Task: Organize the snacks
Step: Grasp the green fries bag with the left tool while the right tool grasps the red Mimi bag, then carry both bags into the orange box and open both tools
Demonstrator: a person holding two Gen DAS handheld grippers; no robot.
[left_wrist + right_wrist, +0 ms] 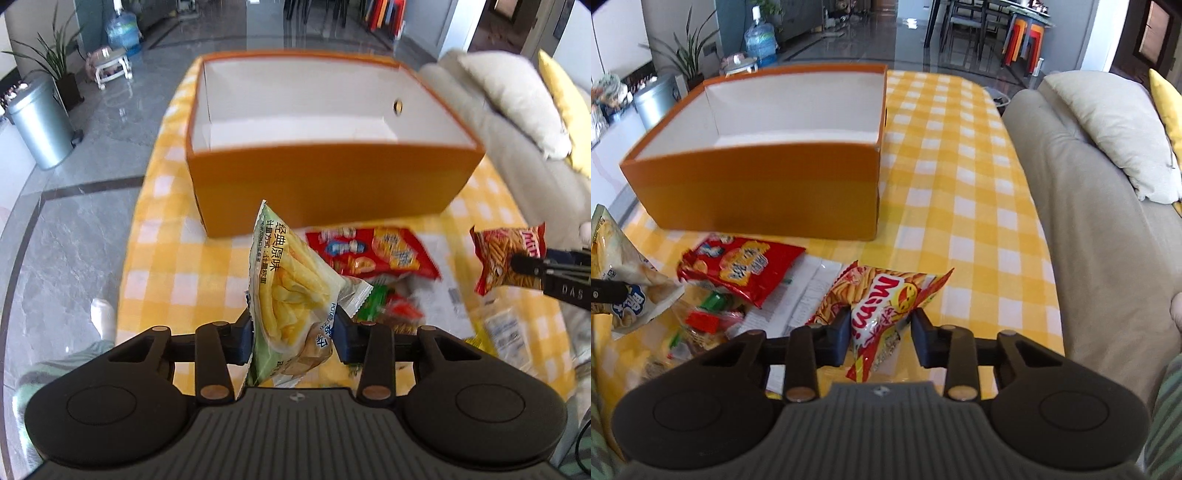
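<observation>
Orange box point(325, 184) open-topped, inside free; near wall blocks low approach. Checkered bench point(960, 206) right of it free.

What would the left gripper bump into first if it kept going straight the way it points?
Probably the orange box: its near wall stands right ahead, beyond the chips bag that the left gripper holds. Depth is unclear.
</observation>
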